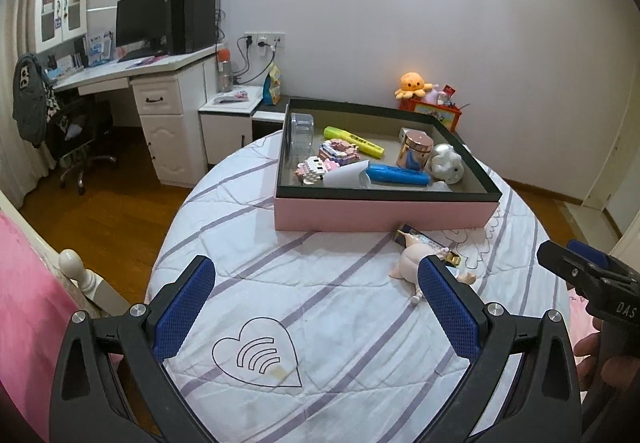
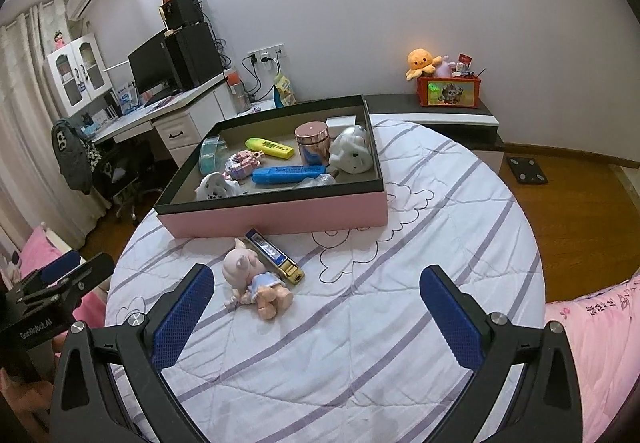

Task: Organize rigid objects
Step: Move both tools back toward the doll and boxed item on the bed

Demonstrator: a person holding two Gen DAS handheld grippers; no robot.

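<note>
A pink box point(image 1: 380, 213) point(image 2: 280, 213) with a dark rim sits on the striped bed. It holds a yellow highlighter point(image 1: 354, 141) point(image 2: 270, 147), a blue marker point(image 1: 396, 175) point(image 2: 288, 174), a rose-gold jar point(image 1: 414, 151) point(image 2: 312, 143), block toys point(image 1: 336, 153) and white figures point(image 2: 352, 151). In front of the box lie a small doll point(image 2: 256, 283) point(image 1: 408, 263) and a blue-and-gold tube point(image 2: 274, 257) point(image 1: 424, 239). My left gripper point(image 1: 316, 307) is open, the doll behind its right finger. My right gripper point(image 2: 316, 309) is open, the doll just beyond its left finger.
The round bed point(image 2: 360, 323) has a white quilt with purple stripes. A desk with a monitor point(image 1: 140, 21) and a chair point(image 1: 76, 131) stand at the left. A low cabinet carries a red box point(image 2: 448, 91) and an orange plush point(image 2: 422, 61). Pink bedding point(image 2: 592, 331) lies at the right.
</note>
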